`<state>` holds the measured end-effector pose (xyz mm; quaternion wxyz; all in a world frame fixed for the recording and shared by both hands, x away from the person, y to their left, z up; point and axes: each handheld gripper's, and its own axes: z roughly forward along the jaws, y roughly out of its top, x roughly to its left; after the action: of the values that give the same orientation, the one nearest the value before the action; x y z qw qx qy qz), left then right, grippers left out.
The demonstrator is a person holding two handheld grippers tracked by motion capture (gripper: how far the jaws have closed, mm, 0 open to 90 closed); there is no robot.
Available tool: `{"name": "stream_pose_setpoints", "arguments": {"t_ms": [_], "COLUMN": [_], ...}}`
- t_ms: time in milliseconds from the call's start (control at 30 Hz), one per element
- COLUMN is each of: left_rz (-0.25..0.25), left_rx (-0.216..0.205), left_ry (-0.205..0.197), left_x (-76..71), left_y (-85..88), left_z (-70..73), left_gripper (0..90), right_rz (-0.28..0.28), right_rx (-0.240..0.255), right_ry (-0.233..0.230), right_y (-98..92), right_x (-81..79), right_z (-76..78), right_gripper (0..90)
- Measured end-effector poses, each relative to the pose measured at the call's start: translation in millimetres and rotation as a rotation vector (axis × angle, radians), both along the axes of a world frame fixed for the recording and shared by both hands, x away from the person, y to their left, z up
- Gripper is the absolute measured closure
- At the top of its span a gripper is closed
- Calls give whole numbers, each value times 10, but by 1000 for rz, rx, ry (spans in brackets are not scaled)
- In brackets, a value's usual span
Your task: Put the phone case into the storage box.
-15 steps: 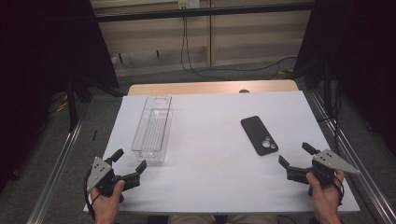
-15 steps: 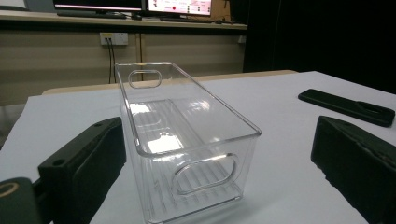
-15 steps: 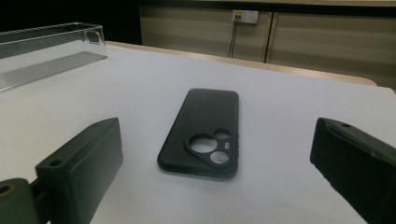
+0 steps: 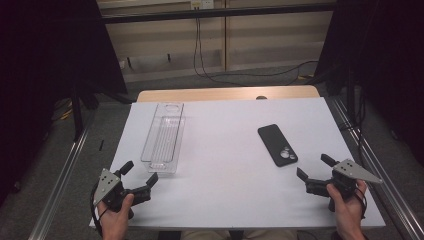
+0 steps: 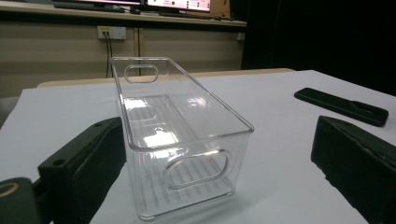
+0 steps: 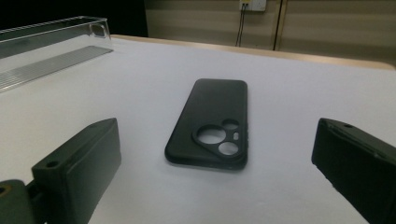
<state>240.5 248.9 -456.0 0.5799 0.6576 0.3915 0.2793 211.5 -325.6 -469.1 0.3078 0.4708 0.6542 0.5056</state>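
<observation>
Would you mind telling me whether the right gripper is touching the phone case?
Apart. The high view shows bare table between the right gripper and the phone case; its jaws stand open.

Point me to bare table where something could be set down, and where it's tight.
Widest free patch: the white table between the clear bin and the black phone case. The far strip beyond both is bare too. Tight spots: the near corners, where the left gripper faces the bin and the right gripper the case.
</observation>
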Motion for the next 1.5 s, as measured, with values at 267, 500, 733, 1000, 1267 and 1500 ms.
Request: {"name": "stream_pose_setpoints", "arguments": {"t_ms": [267,500,733,1000,1267,1500], "left_rz": [5,-2,9,15,14,13], "left_rx": [-6,-7,-12,-3,-4,-5], "left_ry": [-2,0,-7,-4,-6,-7], "left_x": [0,0,8,15,6,9], "left_y": [32,46,61,63,62,62], "left_z": [-5,-11,2,-3,-1,-4], "left_gripper": [33,32,31,31,31,31], "right_rz": [24,30,38,41,40,22], "right_rx": [0,-18,-19,-18,-29,-23], "right_ry": [14,1,-19,-58,-71,-86], "right_y": [76,134,108,106,141,159], "right_x": [40,81,184,306,440,580], "right_z": [-10,35,76,182,221,284], "right_gripper": [17,12,13,19,19,19]}}
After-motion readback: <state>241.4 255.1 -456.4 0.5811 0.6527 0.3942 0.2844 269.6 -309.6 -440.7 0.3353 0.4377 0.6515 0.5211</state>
